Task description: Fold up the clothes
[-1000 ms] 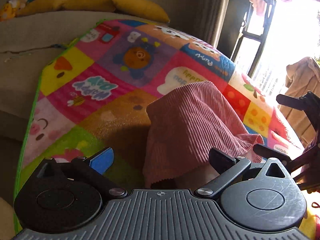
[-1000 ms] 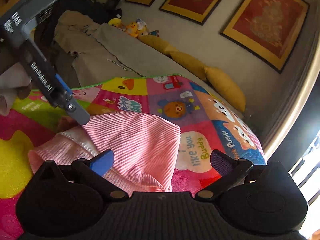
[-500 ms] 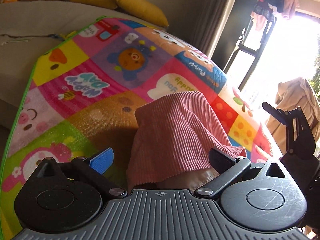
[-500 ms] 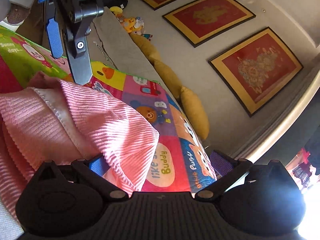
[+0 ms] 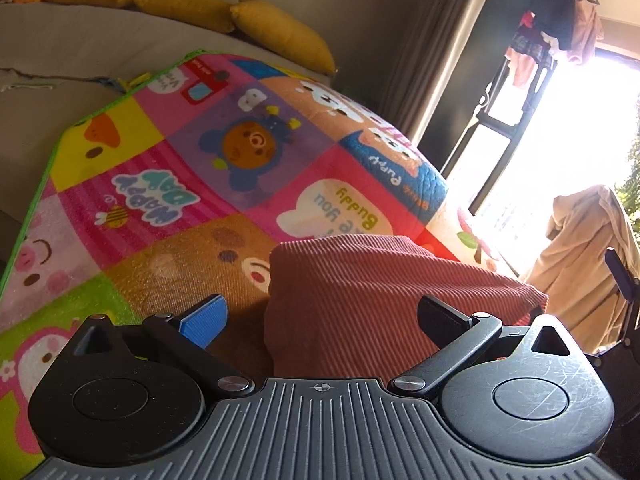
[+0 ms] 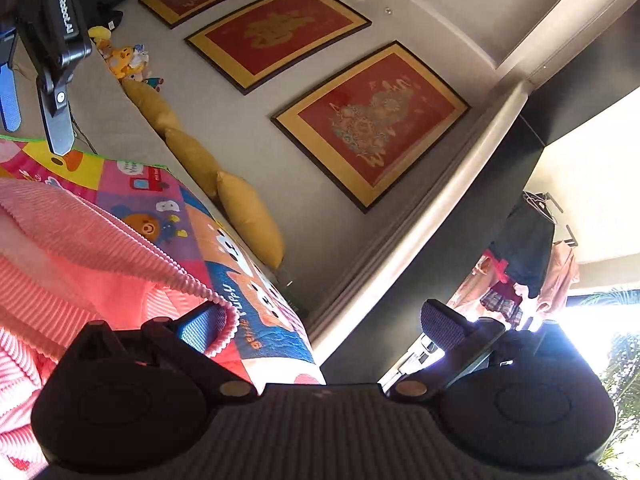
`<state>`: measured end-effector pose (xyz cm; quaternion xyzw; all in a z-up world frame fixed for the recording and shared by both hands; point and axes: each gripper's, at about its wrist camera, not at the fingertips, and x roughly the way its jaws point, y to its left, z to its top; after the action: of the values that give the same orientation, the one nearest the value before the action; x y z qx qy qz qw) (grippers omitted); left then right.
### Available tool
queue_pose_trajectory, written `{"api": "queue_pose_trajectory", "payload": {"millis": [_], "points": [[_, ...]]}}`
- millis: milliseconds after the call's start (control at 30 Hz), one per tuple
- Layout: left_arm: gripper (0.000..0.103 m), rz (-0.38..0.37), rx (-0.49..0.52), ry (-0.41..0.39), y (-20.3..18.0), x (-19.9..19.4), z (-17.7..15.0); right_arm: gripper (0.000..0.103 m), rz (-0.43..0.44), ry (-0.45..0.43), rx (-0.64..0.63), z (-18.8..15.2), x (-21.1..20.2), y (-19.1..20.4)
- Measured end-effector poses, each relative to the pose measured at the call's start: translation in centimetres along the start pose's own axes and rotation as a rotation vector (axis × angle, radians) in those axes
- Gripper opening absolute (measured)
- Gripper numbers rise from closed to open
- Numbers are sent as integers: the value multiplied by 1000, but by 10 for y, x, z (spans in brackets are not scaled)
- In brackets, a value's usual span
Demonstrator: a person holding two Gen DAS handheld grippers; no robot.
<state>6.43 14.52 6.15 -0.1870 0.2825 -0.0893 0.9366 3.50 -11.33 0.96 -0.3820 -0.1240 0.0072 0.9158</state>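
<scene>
Between our left jaws: the left gripper [image 5: 322, 314] is spread wide, with the pink ribbed garment [image 5: 372, 300] lying folded in the gap, ungripped.
At our right jaws: the right gripper [image 6: 322, 326] is also spread; the garment's hem drapes over its blue finger [image 6: 198, 330].
Under the garment: a patchwork play mat [image 5: 168, 184].
Beyond the mat: yellow cushions [image 5: 280, 36].

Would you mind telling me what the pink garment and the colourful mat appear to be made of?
The pink garment looks like soft ribbed knit: fine parallel ridges, matte. The colourful mat appears to be printed padded fabric or foam with a slight sheen and stitched quilting near one edge; uncertain which.
</scene>
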Motion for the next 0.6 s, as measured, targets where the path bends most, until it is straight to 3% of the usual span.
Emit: {"api": "queue_pose_trajectory", "payload": {"millis": [200,300,433,600], "points": [[103,41,24,104,-7,36,-11,103,51,57,21,-18,-17,-15],[103,78,81,159,-11,46,-22,103,226,124,35,-31,-30,-25],[103,87,145,198,-14,49,-34,103,565,188,295,-33,-37,-64],[103,79,194,216,-24,53,-42,103,624,234,461,-4,15,-84]]}}
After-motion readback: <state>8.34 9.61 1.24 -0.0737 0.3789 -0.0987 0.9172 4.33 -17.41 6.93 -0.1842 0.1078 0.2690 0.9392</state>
